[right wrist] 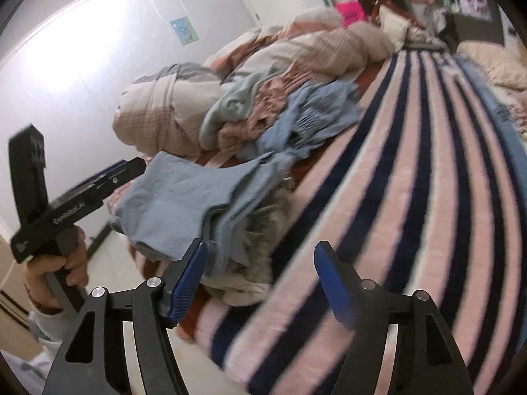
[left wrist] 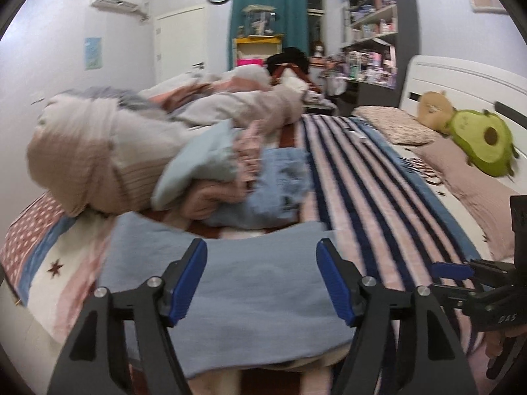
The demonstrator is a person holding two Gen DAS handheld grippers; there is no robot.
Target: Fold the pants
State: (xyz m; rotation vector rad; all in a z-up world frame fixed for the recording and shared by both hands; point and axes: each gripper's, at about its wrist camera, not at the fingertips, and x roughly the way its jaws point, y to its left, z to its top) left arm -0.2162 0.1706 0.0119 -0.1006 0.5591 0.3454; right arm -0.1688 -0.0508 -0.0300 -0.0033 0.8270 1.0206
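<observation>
Pants [left wrist: 260,299] of light blue cloth lie folded on the near edge of the bed [left wrist: 378,177] in the left wrist view, spread flat between and beyond the blue fingers [left wrist: 189,283] of the left claw [left wrist: 262,279], whose jaws stand wide apart and hold nothing. Just behind the pants sits a heap of loose clothes [left wrist: 243,181], pale blue and dusty pink, and behind that a bundled quilt [left wrist: 108,144] in beige and grey. A striped blanket [left wrist: 355,197] in pink and navy runs up the bed toward an avocado plush toy [left wrist: 481,144] by the headboard. At the right edge the right claw [left wrist: 453,278] shows from the side; I cannot tell its opening from here. In the right wrist view the right claw [right wrist: 260,283] hovers over the striped blanket [right wrist: 411,197] with its jaws wide open and empty, its left finger [right wrist: 186,283] near the folded pants [right wrist: 184,204], which rest at the bed's edge on some grey and cream cloth. The left claw [right wrist: 131,168] reaches in from the left, held by a hand [right wrist: 62,263], its tips at the pants' far corner. The heap of clothes [right wrist: 283,115] and the quilt [right wrist: 171,108] lie beyond.
</observation>
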